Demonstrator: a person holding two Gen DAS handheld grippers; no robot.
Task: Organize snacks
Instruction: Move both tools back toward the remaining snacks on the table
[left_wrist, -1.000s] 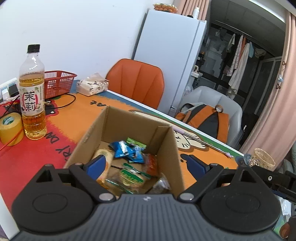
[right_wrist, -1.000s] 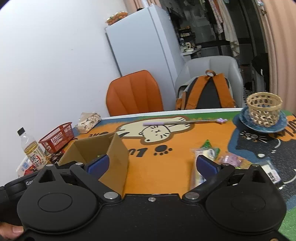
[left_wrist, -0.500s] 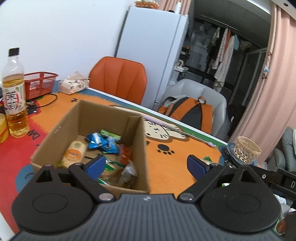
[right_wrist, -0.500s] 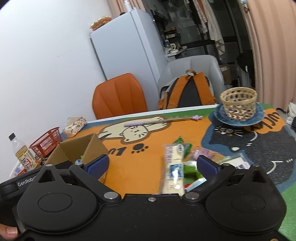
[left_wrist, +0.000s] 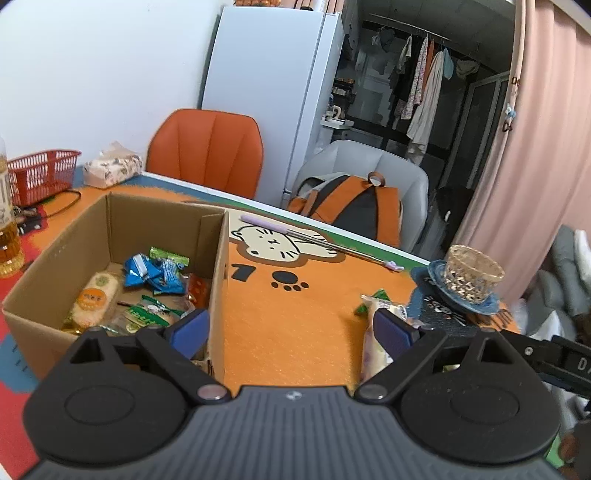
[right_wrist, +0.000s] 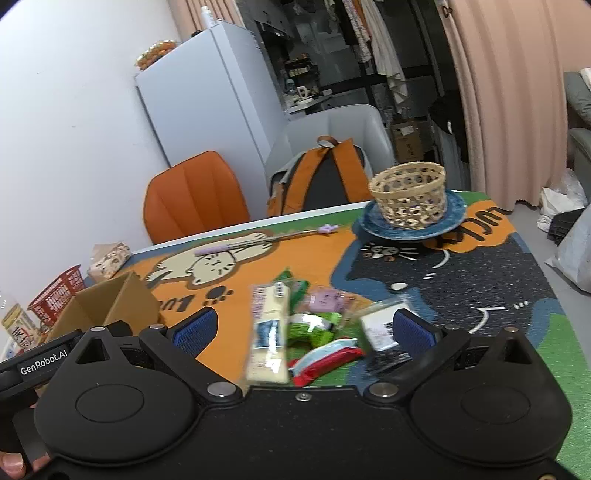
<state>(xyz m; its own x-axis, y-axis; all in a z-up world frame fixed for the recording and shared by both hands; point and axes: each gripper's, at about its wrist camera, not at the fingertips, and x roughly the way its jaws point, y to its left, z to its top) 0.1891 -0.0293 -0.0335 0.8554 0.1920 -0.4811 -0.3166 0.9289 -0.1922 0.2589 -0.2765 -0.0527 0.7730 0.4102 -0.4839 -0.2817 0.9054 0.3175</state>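
Observation:
A cardboard box (left_wrist: 218, 266) stands on the left of the table and holds several snack packs, among them blue packets (left_wrist: 155, 273) and an orange-labelled bun (left_wrist: 92, 301). My left gripper (left_wrist: 290, 328) is open and empty, just right of the box's near corner. A pile of loose snacks lies between my right gripper's open fingers: a long pale pack (right_wrist: 267, 328), a green pack (right_wrist: 314, 326), a red pack (right_wrist: 325, 358) and a pink pack (right_wrist: 327, 301). My right gripper (right_wrist: 303, 330) is open and empty above them. The box also shows in the right wrist view (right_wrist: 110, 306).
A woven basket (right_wrist: 408, 194) stands on a blue plate (right_wrist: 454, 218) at the far right. A purple-handled stick (left_wrist: 295, 236) lies across the mat. A red basket (left_wrist: 40, 173), tissue pack (left_wrist: 110, 168) and tea bottle (right_wrist: 18, 328) stand at the left. Chairs and a backpack (left_wrist: 354, 206) are behind.
Both grippers have swung right, away from the box. The snack pile has come between the right gripper's fingers. Both grippers stay open.

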